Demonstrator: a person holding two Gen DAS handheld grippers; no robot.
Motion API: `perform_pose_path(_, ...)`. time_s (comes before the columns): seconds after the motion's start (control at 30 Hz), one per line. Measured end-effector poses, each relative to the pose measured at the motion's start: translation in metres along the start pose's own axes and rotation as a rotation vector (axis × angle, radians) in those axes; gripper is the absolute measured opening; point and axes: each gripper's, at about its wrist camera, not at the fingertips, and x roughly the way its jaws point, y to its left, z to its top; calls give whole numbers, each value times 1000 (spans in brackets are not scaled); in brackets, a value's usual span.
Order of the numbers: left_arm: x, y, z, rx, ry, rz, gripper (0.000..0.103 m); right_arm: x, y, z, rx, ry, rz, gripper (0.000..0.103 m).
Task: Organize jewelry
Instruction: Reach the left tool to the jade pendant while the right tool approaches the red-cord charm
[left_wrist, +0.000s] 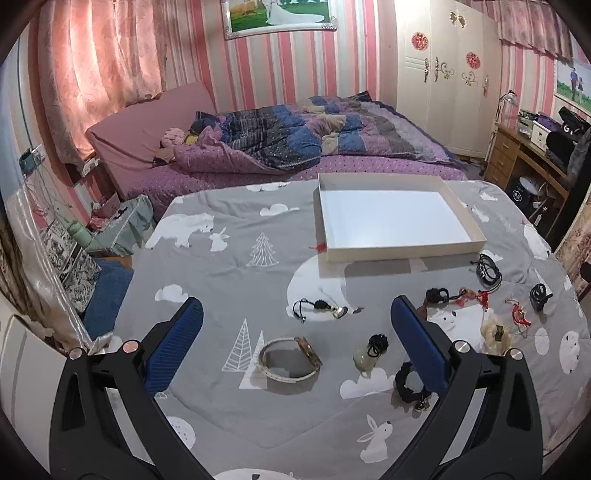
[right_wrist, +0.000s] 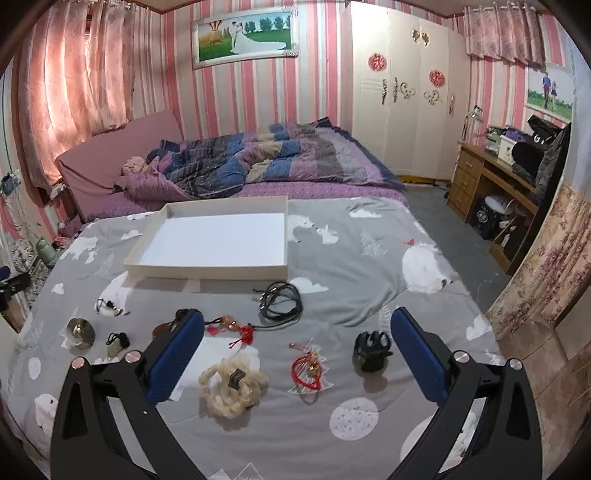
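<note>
An empty white shallow box (left_wrist: 391, 218) (right_wrist: 218, 236) sits on the grey printed cloth. Jewelry lies scattered in front of it: bangles (left_wrist: 291, 360), a jade pendant (left_wrist: 367, 354), a black-corded bell (left_wrist: 321, 306), a black scrunchie (left_wrist: 408, 384), black cords (right_wrist: 282, 301), a red knot charm (right_wrist: 240, 332), a red bracelet (right_wrist: 306, 365), a blond hair piece (right_wrist: 231, 384) and a black claw clip (right_wrist: 371, 349). My left gripper (left_wrist: 297, 343) is open above the bangles. My right gripper (right_wrist: 297, 350) is open above the red bracelet. Both are empty.
The cloth-covered table (right_wrist: 369, 266) stands before a bed with a purple quilt (left_wrist: 288, 144). A white wardrobe (right_wrist: 402, 92) and a wooden desk (right_wrist: 491, 181) stand at the right. Clutter lies on the floor at the left (left_wrist: 110, 229).
</note>
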Motion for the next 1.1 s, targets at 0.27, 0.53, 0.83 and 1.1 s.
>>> perform_pose_path(0.27, 13, -26, -10, 35, -23, 54, 100, 33, -11, -10, -11, 51, 35, 101)
perform_pose_path(0.53, 28, -58, -11, 19, 9, 35, 100, 39, -27, 3, -76, 37, 43, 101)
perform_pose_path(0.83, 58, -62, -35, 0, 49, 20, 81, 86, -29, -37, -46, 160, 40, 84)
perform_pose_path(1.1, 93, -78, -51, 52, 108, -7, 78, 105, -19, -53, -73, 207, 40, 81)
